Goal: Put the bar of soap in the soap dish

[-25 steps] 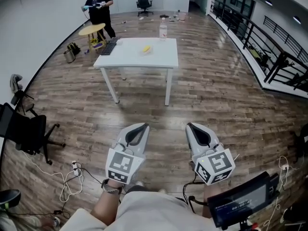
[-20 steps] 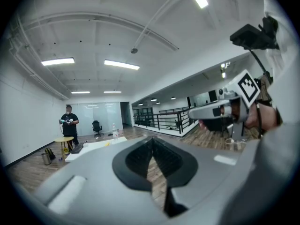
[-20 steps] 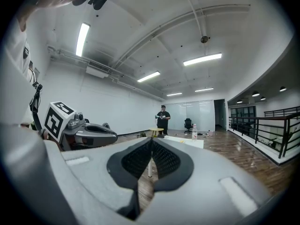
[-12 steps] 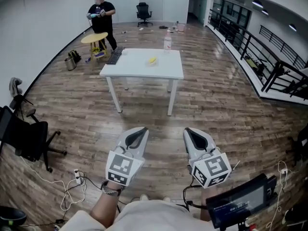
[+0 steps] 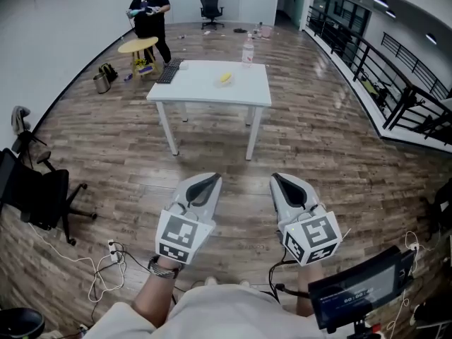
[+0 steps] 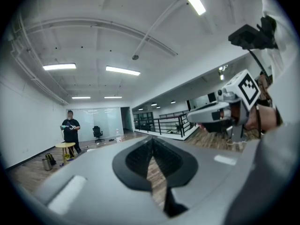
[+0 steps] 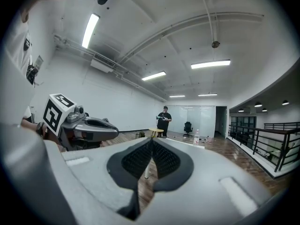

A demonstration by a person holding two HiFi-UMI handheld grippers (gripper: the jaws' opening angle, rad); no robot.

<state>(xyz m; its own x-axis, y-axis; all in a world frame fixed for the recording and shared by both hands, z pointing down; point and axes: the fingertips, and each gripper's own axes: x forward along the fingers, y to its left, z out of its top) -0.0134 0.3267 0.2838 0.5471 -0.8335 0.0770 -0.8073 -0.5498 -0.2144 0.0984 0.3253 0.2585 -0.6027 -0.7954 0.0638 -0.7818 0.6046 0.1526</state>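
A white table [image 5: 185,93] stands a few steps ahead on the wood floor. On its top lies a small yellow thing [image 5: 225,78], likely the bar of soap in or beside a pale dish; too small to tell apart. My left gripper [image 5: 210,182] and right gripper [image 5: 281,181] are held side by side near my body, well short of the table, both pointing level toward it. Both are shut with nothing between the jaws. In the left gripper view my left gripper [image 6: 152,138] shows its tips meeting; the right gripper [image 7: 151,139] looks the same in its own view.
A keyboard [image 5: 169,71] and a water bottle [image 5: 248,51] are on the table. A person [image 5: 149,16] stands by a round yellow stool [image 5: 138,46] at the far left. Office chairs [image 5: 35,193], floor cables [image 5: 106,263] and a black railing [image 5: 367,62] border the room.
The table has come slightly nearer and shifted in the head view as I step forward. Both grippers stay side by side, shut and empty.
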